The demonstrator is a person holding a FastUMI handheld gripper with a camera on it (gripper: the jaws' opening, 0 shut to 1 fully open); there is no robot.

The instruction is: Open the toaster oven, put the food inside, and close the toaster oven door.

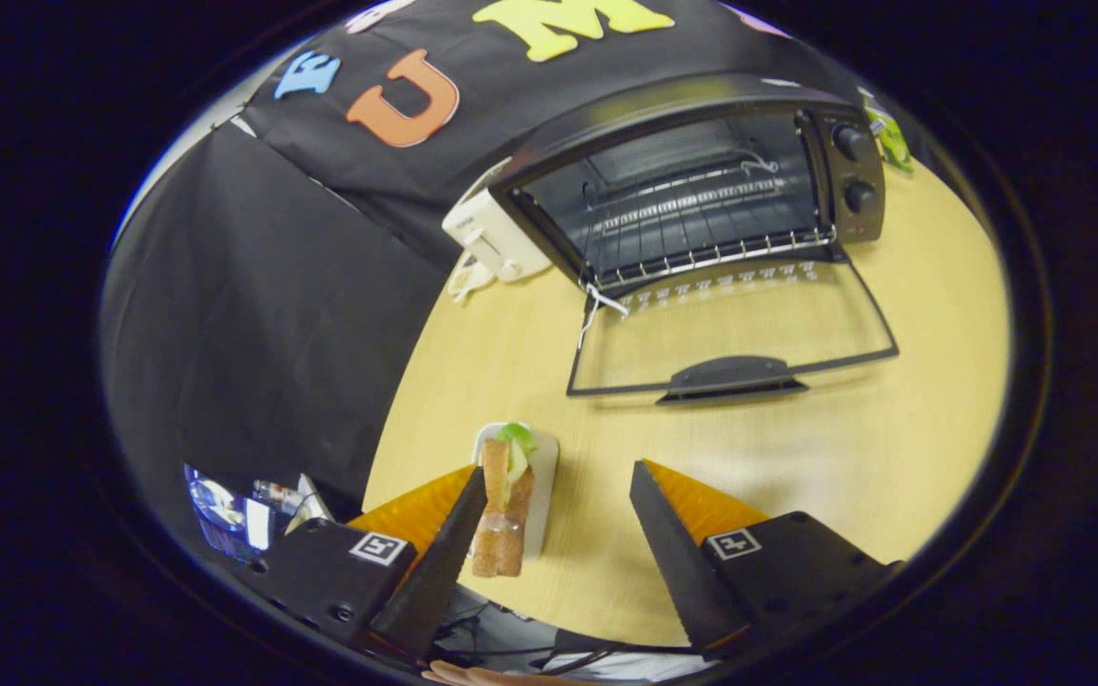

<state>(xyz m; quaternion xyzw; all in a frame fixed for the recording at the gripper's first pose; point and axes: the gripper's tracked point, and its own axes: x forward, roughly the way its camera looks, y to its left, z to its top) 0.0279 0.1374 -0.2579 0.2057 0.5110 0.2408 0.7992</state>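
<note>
Black-cased and open, the toaster oven [701, 181] stands at the far side of the pale wooden bench [892, 438], its glass door [730, 329] folded down flat toward the near side so that the door handle [730, 376] lies closest to the tool. Inside, a wire rack [701, 229] spans the cavity, and two knobs [854, 170] sit one above the other on the oven's right panel. A thin white string [597, 310] hangs at the door's left hinge corner. The food, a sandwich [506, 510] of brown bread with green leaf showing at its far end, rests on a small white plate [544, 476] on the bench, well nearer than the oven door and just beside the tool's left finger [444, 562], apparently touching its inner edge. The tool [557, 488] is spread wide apart, clamped on nothing; its right finger [668, 553] stands well clear of the sandwich, with bare bench between them. To the left of the oven, against the black cloth wall [254, 314], sits a white appliance [492, 238].
</note>
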